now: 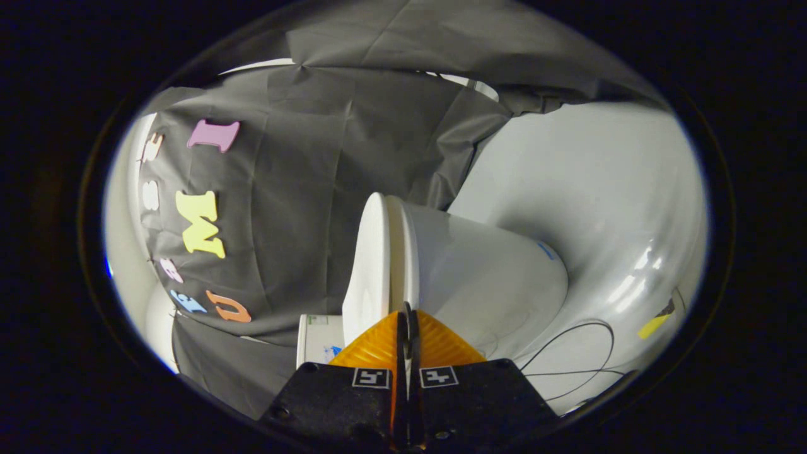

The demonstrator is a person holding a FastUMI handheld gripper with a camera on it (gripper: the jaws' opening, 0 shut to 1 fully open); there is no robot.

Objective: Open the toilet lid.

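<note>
Gripper view, rolled sideways, so floor and wall read turned.

Claw (406, 312): fingers pressed together, tip to tip, no gap between them, nothing held. Tips aimed at the seam where lid meets seat, touching or just short of it; contact not clear.

Lid (369, 265): white, lying flat against the seat, edge-on ahead of the fingers. Not raised; only a thin dark line parts it from the seat (398, 252).

Bowl (485, 277): white, rounded, beyond and beside the fingertips on the seat's far side. Small blue mark on its flank.

Tank (318, 340): white box, partly seen behind the lid, just beside one finger.

Floor (605, 189): pale, glossy, past the bowl. Thin black cable (583, 328) looped on it near the bowl's foot; yellow tape (652, 326) further off.

Wall: black cloth hung behind the toilet.

Progress, judged: approach done, claw set at the lid's rim. Lifting not begun; lid fully down. Left: slip the closed tips under the lid's edge, or catch the edge, then swing the lid up on its hinge until it rests near the tank. Risk, judged: tips catching the seat together with the lid.
</note>
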